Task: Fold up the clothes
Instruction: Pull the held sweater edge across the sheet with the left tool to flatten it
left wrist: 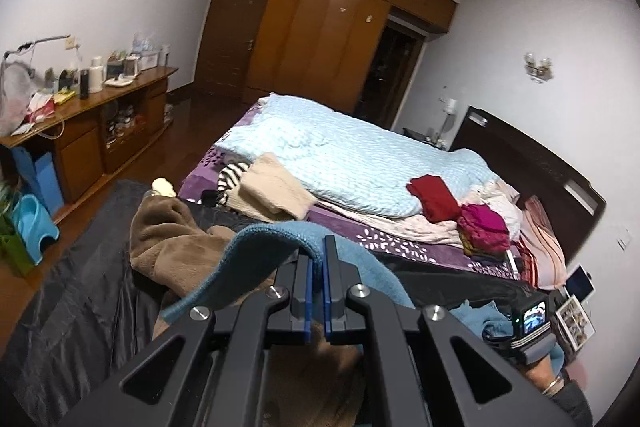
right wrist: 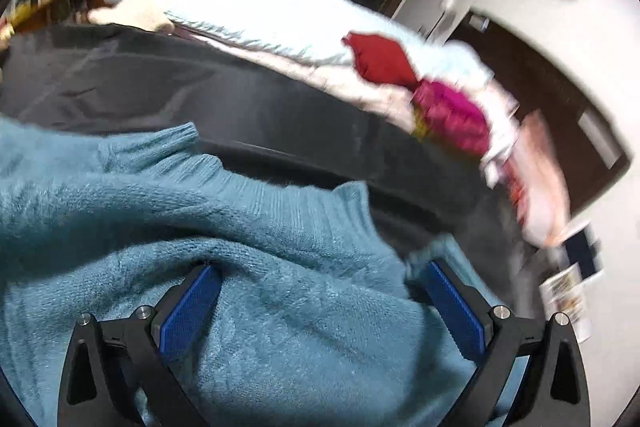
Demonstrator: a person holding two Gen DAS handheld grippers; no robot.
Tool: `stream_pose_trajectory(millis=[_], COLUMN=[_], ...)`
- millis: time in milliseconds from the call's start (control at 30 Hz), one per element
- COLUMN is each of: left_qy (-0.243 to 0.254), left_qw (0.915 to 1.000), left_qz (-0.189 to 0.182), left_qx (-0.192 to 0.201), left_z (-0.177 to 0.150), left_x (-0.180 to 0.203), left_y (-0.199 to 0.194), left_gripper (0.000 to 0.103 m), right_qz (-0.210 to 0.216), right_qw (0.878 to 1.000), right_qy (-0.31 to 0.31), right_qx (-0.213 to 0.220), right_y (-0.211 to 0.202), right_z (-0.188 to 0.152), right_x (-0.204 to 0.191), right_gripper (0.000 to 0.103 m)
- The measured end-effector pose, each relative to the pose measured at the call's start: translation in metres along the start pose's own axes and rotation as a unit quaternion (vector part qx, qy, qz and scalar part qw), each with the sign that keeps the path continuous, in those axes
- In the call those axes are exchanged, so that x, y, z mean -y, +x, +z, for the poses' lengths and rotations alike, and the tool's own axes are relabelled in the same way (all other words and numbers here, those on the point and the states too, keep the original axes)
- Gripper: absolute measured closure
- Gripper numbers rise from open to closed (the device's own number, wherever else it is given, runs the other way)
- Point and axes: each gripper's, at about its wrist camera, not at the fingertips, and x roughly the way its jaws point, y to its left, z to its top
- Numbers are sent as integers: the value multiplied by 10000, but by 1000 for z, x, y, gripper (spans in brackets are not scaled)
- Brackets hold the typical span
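The left gripper (left wrist: 318, 255) has its jaws clenched on an edge of the blue sweater (right wrist: 248, 235), lifting it at the lower middle of the frame. The right gripper (right wrist: 320, 283) hangs over the knit, jaws released and wide, pinching nothing. It looks like a fold is being set up on the dark sheet (left wrist: 72, 267); next the right jaws need a hem to pinch.

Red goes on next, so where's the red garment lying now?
In the left wrist view the red garment lies right of centre on the bed, against the pale blue quilt, just left of the magenta pile.
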Motion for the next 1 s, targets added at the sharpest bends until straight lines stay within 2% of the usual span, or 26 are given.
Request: stream_pose_trajectory(millis=[100, 167, 200, 267, 333, 433, 500, 567, 633, 667, 767, 800, 867, 1000], left_qy=[-123, -159, -189, -380, -574, -833, -931, -999, -1018, -994, -894, -851, -800, -800], left_qw=[9996, 9988, 9982, 9969, 9952, 9925, 9914, 9907, 9904, 9906, 9914, 9917, 9918, 9913], left_qz=[247, 435, 523, 623, 708, 794, 823, 836, 831, 826, 839, 856, 875, 866], left_qx=[-94, -170, -209, -298, -368, -421, -406, -394, -438, -447, -453, -451, -477, -587], left_z=[2, -2, -4, -8, -12, -17, -19, -22, -26, -29, -35, -38, -41, -51], left_x=[-15, -29, -36, -55, -73, -99, -110, -118, -120, -119, -115, -114, -112, -114], left_y=[15, 26, 31, 41, 47, 51, 49, 46, 45, 44, 38, 36, 29, 21], left_gripper=[98, 98, 98, 98, 98, 98, 98, 98, 98, 98, 96, 95, 95, 93], right_qz=[-602, -829, -805, -380, 390, 1731, 2349, 2799, 3196, 3248, 2610, 2724, 2919, 2841], right_qw=[9970, 9941, 9938, 9950, 9924, 9733, 9585, 9453, 9313, 9276, 9401, 9408, 9421, 9459], right_qy=[-454, -643, -607, -390, -171, -169, -423, -759, -1220, -1441, -1933, -1773, -1553, -1543], right_qx=[147, 291, 460, 843, 1153, 1498, 1561, 1496, 1251, 1153, 1033, 964, 553, 261], right_y=[-2, -14, -29, -72, -117, -186, -222, -248, -257, -260, -253, -251, -240, -235], right_z=[17, 20, 17, 8, -9, -41, -67, -93, -118, -129, -158, -161, -167, -187], right_x=[-23, -31, -33, -35, -36, -50, -68, -91, -118, -130, -157, -152, -141, -119], right_gripper=[1, 1, 1, 1, 1, 1, 1, 1, 1, 1, 1, 1, 1, 1])
